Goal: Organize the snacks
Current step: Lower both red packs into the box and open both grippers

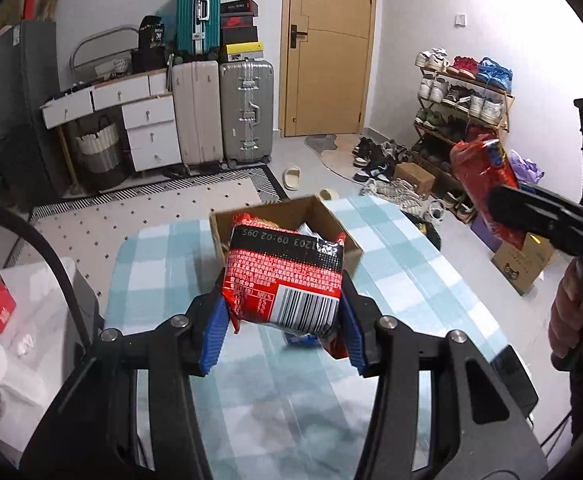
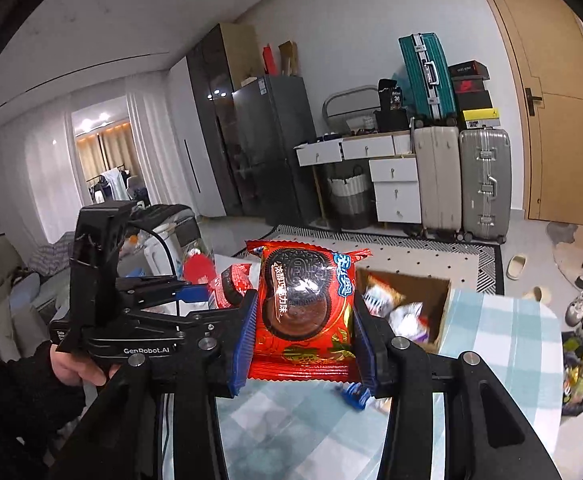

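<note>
Packets are clamped in both grippers: a barcode pack point(image 1: 287, 280) in the left gripper point(image 1: 285, 326), a cookie pack point(image 2: 305, 312) in the right gripper point(image 2: 303, 344), both above the table point(image 1: 431, 280). Each should be carried over the box point(image 1: 331, 216) and released low, one at a time, so nothing is spilled.

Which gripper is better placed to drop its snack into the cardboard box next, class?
Left. The left gripper holds its red packet right before the cardboard box. The right gripper, gripping the cookie packet, likely sits farther off to the side.
</note>
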